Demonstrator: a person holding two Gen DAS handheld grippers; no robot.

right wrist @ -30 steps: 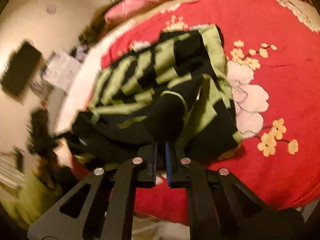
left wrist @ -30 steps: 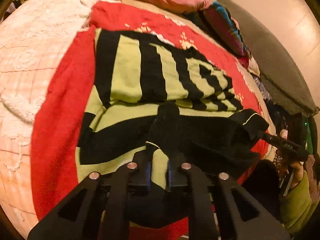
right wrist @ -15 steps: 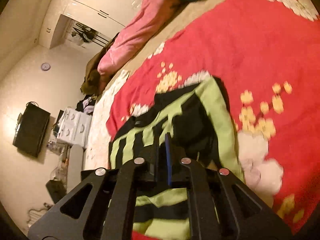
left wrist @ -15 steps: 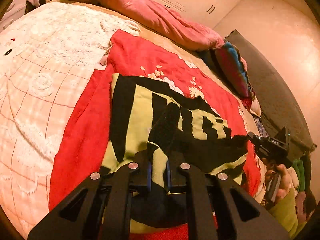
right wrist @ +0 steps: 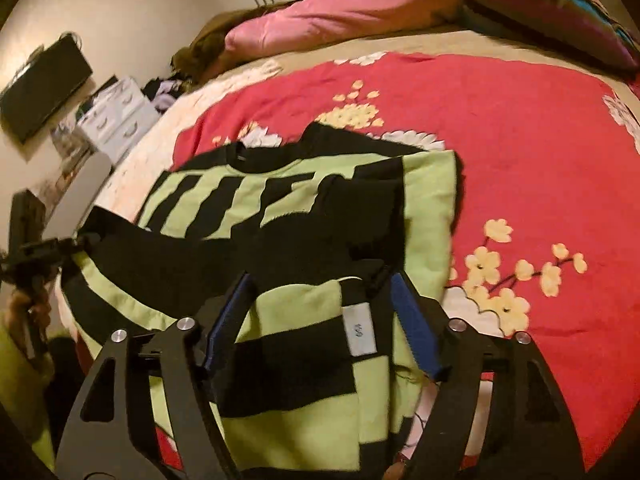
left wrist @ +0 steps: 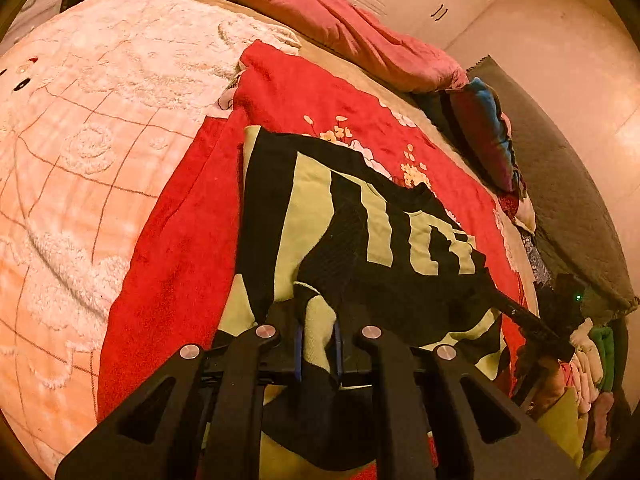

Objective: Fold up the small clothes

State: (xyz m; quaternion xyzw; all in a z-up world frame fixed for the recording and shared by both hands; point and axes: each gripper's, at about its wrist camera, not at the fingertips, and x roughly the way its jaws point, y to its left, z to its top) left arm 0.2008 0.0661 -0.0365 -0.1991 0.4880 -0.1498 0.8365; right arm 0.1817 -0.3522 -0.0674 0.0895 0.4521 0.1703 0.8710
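The right gripper [right wrist: 320,304], which a second ago was pinched tight on a fold of the sweater [right wrist: 304,216], now has its jaws spread wide and opening; the green-and-black cloth with its small white label [right wrist: 360,330] lies between the blue pads [right wrist: 414,326], which no longer press on it. The left gripper [left wrist: 317,344] has not let go: its jaws are nearly closed on a bunched green-and-black fold of the same sweater [left wrist: 360,240], just as they were a second ago. Since then the near half of the sweater has been carried over the far half, so that the striped front that lay broad and flat is now partly covered by a black layer, and the garment looks narrower from the left wrist view. It lies on the red flowered blanket [right wrist: 520,140], spread on the bed beside a white tufted blanket [left wrist: 88,152]. A pink quilt [left wrist: 340,28] is heaped along the far edge of the bed, with a striped pillow [right wrist: 552,4] next to it.
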